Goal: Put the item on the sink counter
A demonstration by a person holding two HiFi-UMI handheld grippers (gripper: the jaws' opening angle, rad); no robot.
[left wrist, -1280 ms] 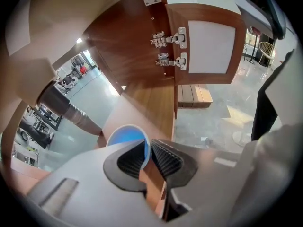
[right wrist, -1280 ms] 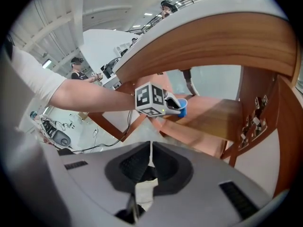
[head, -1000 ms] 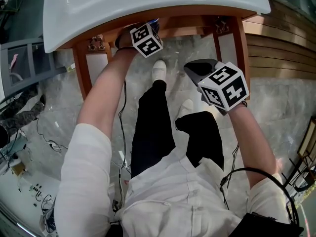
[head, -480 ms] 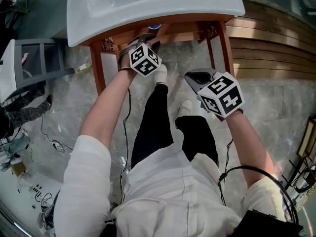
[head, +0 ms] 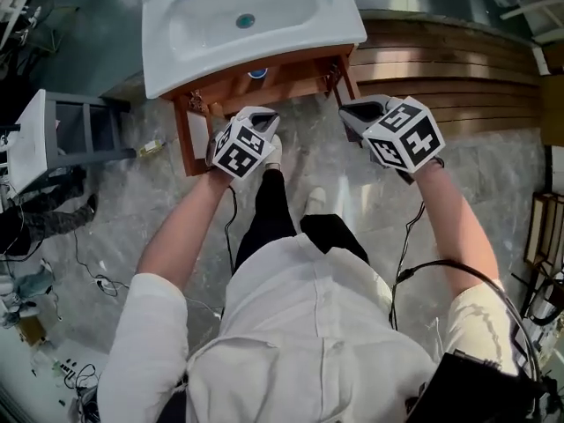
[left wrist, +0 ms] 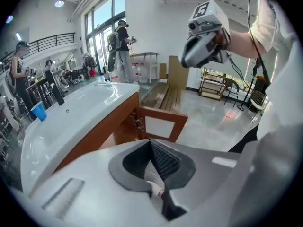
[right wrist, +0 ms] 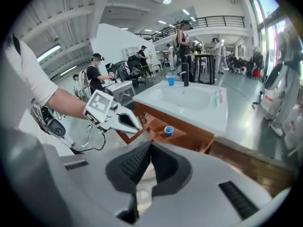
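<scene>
Sink counter (head: 345, 26) upper centre: left hand-held gripper (head: 263, 118) and right hand-held gripper (head: 354, 111) have just closed, empty; best reopen before reaching the blue cup (head: 256, 73) beneath

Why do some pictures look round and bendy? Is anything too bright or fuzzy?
Left gripper view: a fisheye lens leaves black corners and curves the edge of the sink; the windows glare white. Right gripper view: the same round frame, bowed ceiling beams, even light. Head view: sharp and evenly lit, with a pale shine on the floor.
</scene>
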